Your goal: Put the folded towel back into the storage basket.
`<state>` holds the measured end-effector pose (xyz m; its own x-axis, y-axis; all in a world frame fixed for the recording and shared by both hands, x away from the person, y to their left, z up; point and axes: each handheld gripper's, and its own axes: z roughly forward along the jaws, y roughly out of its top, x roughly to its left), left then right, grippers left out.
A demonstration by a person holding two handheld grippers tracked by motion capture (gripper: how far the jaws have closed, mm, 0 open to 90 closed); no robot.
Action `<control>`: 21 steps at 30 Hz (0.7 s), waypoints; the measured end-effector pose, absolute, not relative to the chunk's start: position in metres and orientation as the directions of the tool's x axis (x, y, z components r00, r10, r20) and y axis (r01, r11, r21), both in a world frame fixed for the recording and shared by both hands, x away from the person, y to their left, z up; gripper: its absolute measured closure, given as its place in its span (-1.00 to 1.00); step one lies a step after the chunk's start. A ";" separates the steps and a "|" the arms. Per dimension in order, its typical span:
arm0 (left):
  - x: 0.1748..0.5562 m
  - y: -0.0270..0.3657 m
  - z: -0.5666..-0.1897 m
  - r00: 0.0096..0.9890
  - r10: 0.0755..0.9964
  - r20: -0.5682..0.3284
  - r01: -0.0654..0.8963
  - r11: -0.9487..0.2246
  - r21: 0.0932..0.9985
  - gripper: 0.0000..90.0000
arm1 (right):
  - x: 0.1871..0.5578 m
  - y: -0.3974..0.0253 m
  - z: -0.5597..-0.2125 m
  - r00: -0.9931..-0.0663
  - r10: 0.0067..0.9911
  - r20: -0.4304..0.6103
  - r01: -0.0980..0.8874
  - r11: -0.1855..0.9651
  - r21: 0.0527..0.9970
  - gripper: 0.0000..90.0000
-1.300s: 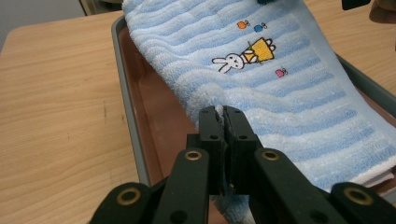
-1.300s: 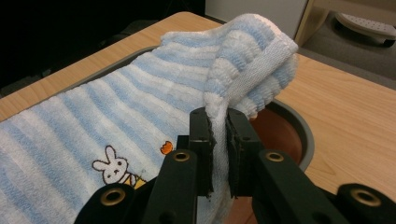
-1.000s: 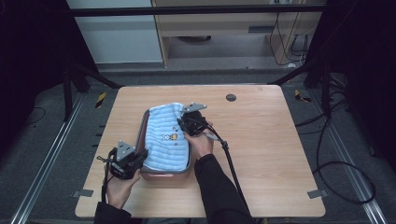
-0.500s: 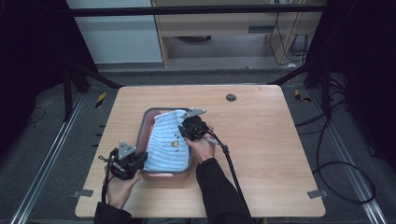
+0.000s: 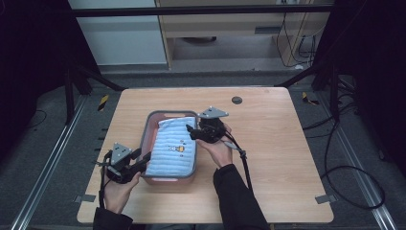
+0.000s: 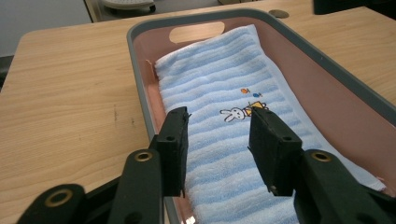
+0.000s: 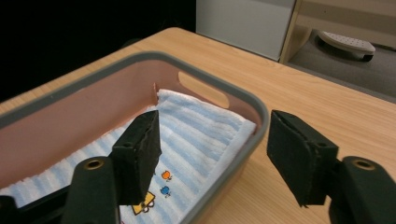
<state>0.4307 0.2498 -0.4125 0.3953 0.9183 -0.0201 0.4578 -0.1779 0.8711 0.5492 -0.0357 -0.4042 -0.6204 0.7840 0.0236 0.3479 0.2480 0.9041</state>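
- Towel [image 5: 171, 146] — one, pale blue with darker stripes and a small rabbit motif [image 6: 232, 113]; it lay folded flat inside the basin, covering most of the floor, its far edge riding up against the wall by the handle slot [image 7: 202, 89].
- Basin [image 5: 145, 136] — one, pink with a grey rim, standing near the middle of the wooden table [image 5: 282, 143].
- Left gripper [image 5: 145, 158] — jaws apart, holding nothing, poised just over the near end of the towel.
- Right gripper [image 5: 191, 131] — jaws wide apart, empty, straddling the basin's right rim; one jaw hung inside above the towel, the other outside.
- Step in hand, as judged: towel placement looked complete, both grippers free of it.
- Next move, as judged: either lift both clear — or, if the riding edge mattered, press it down flat.
- Count: two grippers, one towel, one basin, one dark round disc [image 5: 236, 100] at the table's far side.
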 end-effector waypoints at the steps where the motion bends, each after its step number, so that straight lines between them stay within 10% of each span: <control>1: 0.431 0.251 -0.412 0.397 0.918 -0.018 0.455 -0.180 0.872 0.21 | 0.548 -0.040 -0.402 -0.619 0.785 0.024 0.343 0.243 0.908 -0.29; 21: 0.435 0.272 -0.408 0.387 0.922 -0.008 0.420 -0.168 0.892 -0.11 | 0.518 -0.165 -0.393 -0.465 0.883 0.068 0.345 0.109 0.932 -0.50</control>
